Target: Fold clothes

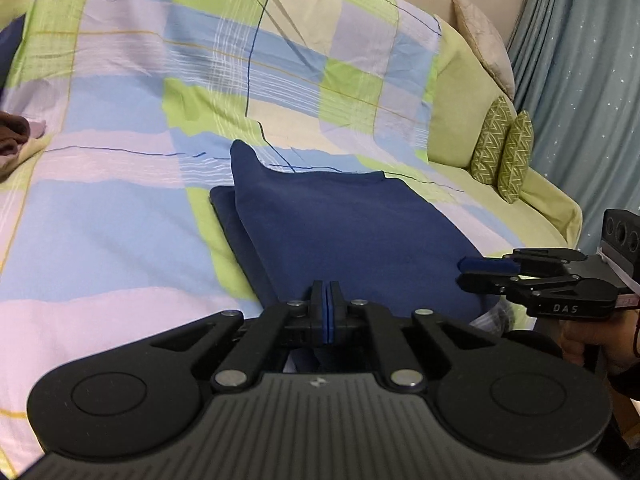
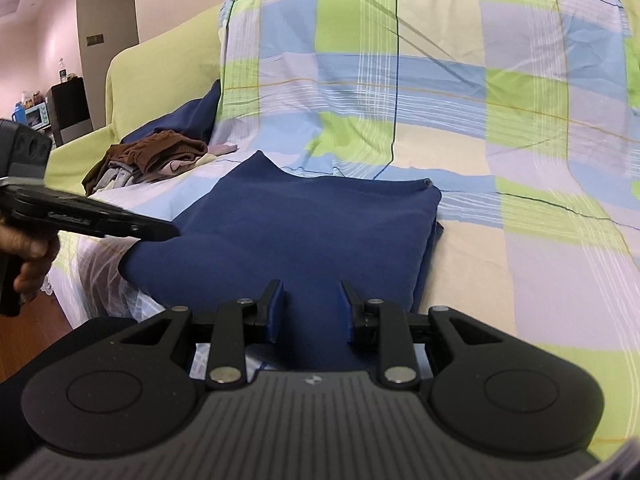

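A navy blue garment lies folded in layers on the checked sheet, near the front edge; it also shows in the right wrist view. My left gripper is shut with its blue pads together, at the garment's near edge; no cloth shows between the pads. It also shows at the left of the right wrist view. My right gripper is open and empty, its fingers over the garment's near edge. From the left wrist view it sits at the garment's right corner.
The checked sheet covers a light green sofa. A pile of brown and grey clothes lies at the left, with another navy cloth behind it. Patterned green cushions and a beige cushion stand at the right, by a curtain.
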The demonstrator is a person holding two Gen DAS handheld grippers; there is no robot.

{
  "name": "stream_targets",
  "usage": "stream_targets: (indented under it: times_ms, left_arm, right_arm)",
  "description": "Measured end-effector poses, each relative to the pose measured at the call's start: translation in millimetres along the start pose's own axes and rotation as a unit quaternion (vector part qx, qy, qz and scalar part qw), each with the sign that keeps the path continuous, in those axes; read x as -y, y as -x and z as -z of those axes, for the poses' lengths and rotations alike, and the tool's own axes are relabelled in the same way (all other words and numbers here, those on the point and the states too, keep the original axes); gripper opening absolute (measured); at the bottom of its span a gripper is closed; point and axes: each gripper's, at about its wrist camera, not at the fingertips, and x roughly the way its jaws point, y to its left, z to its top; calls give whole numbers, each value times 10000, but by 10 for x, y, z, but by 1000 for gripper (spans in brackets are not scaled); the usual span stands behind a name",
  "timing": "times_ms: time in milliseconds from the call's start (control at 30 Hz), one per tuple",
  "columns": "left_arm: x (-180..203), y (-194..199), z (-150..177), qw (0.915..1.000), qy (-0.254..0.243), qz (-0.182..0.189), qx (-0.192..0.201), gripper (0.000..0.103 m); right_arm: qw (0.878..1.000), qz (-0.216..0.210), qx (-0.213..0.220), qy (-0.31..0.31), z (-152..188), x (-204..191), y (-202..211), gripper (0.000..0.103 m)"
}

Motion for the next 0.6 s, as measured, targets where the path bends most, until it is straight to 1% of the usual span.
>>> stream_targets:
  times_ms: [100, 133, 167, 200, 333, 467, 533, 600]
  left_arm:
    - [196, 62, -76, 9997, -209, 81, -21, 5]
    - [268, 48, -71, 9992, -375, 26, -131, 6]
    - [328, 11, -40, 9978, -592, -131, -263, 6]
    - [349, -13, -4, 9967, -706, -237, -310, 6]
    - [264, -30, 72, 9984, -414, -294, -244, 7]
    - [275, -53, 101, 9983, -420, -365, -199, 7]
    - [277, -64, 95, 9981, -429, -386, -202, 7]
    - [298, -61, 102, 9976, -499, -445, -204, 6]
  right_arm:
    - [10000, 22, -23, -29, -9, 4, -2, 23]
    - [10000, 24, -16, -47, -4, 9, 3, 23]
    - [10000, 26, -9, -64, 1, 14, 8, 23]
    - [10000, 30, 5, -77, 15, 10, 18, 23]
    - [9999, 102, 53, -45, 10, -39, 64, 24]
    - [9997, 202, 138, -76, 6, -46, 112, 23]
    - [9995, 252, 180, -92, 4, -50, 136, 20]
    - [9992, 302, 223, -107, 2, -53, 160, 12]
